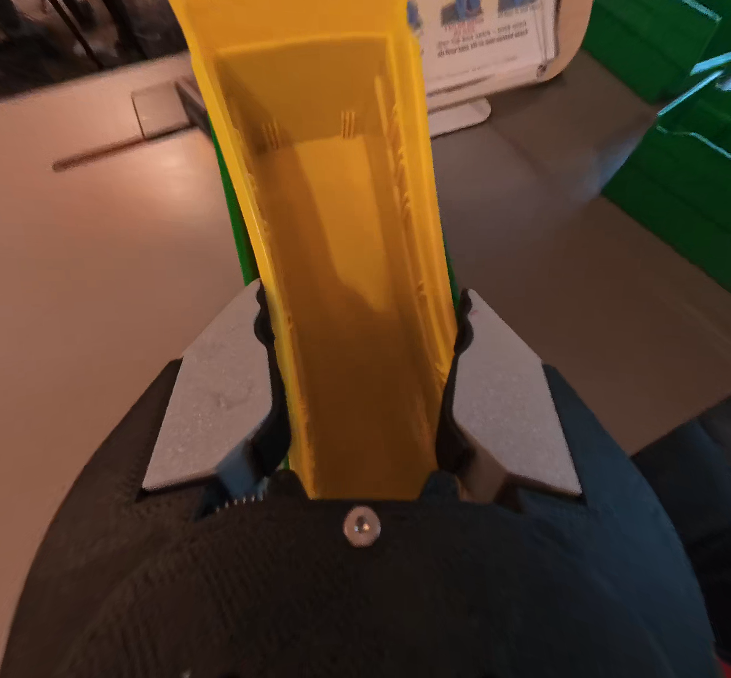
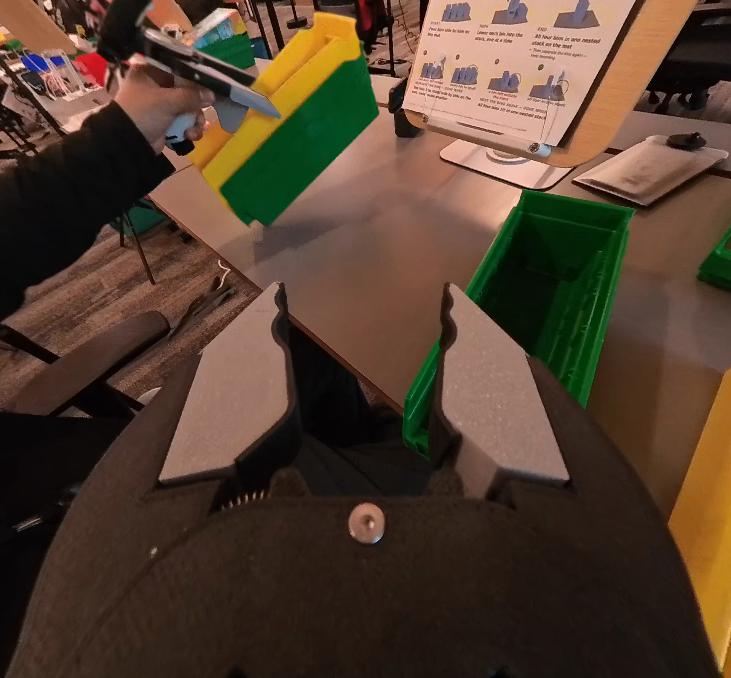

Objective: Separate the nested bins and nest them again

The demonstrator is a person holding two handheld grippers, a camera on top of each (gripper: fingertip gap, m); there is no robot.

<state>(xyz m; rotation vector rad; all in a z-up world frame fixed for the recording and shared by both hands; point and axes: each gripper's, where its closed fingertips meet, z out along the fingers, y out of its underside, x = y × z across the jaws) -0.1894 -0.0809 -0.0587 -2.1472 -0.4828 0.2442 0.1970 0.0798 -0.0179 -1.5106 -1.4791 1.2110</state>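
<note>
My left gripper (image 1: 362, 291) is shut on a nested stack: a yellow bin (image 1: 348, 263), with what looks like a second yellow one inside, sits in a green bin (image 1: 233, 223). In the right wrist view a hand holds that gripper (image 2: 253, 101) with the yellow (image 2: 316, 61) and green stack (image 2: 300, 148) lifted and tilted above the table's left part. My right gripper (image 2: 364, 287) is open and empty over the table's near edge. Its right finger is beside the near end of a separate green bin (image 2: 553, 303) standing on the table.
An instruction board (image 2: 514, 45) on a stand is at the back; it also shows in the left wrist view (image 1: 494, 26). A grey tray (image 2: 644, 168) lies to its right. Another green bin (image 2: 716, 263) and a yellow bin (image 2: 704, 500) are at the right edge. A chair (image 2: 99, 358) stands left of the table.
</note>
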